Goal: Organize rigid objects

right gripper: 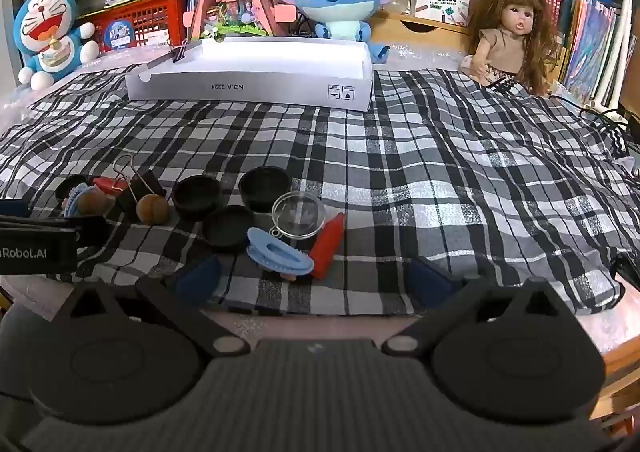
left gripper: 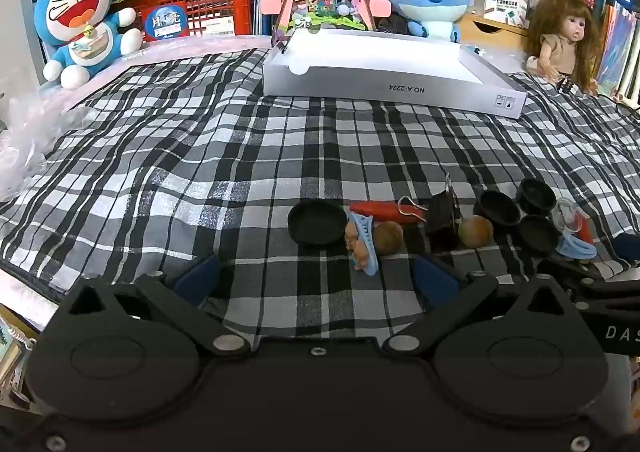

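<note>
Plaid cloth (right gripper: 400, 156) up front, small rigid clutter (right gripper: 224, 208) strewn near both grippers, white box tray (right gripper: 256, 86) waiting well beyond as likely destination, left gripper (left gripper: 316, 276) and right gripper (right gripper: 316, 278) spread wide, holding nothing, apparently poised for first pick.

A black, white and grey checked cloth (right gripper: 400, 156) fills mid-frame. At upper centre a shallow white cardboard box (right gripper: 256, 88) carries grey lettering. At lower left lie round black plastic caps (right gripper: 198, 197), a pale blue plastic hair claw (right gripper: 280, 257), a red plastic piece (right gripper: 329, 248) and brown wooden balls (right gripper: 153, 209).
</note>
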Tool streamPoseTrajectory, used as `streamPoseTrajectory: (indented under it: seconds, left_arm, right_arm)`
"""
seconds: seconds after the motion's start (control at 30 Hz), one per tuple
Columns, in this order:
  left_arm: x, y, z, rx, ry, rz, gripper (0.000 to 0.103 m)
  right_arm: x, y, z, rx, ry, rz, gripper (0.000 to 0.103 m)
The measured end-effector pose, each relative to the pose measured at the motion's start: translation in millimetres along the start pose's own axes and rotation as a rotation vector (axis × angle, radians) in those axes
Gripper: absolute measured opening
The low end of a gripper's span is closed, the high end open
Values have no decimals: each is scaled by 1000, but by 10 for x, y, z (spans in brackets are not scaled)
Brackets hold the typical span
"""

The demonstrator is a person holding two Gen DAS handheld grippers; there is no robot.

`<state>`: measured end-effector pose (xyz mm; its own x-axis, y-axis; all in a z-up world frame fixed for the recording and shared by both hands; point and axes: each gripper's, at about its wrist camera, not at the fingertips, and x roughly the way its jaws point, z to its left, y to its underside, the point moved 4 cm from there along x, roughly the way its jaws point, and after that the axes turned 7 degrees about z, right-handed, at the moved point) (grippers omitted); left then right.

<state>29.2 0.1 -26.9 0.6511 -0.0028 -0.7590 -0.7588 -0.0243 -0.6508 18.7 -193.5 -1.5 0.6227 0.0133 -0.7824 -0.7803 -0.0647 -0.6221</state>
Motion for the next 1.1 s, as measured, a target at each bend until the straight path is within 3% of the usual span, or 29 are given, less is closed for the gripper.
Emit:
streamPoseTrajectory:
  seconds: [1.1]
  left_arm:
    - [11, 4, 5, 6, -13, 20, 103]
  right_arm:
    - [2, -8, 8, -4, 1, 3, 103]
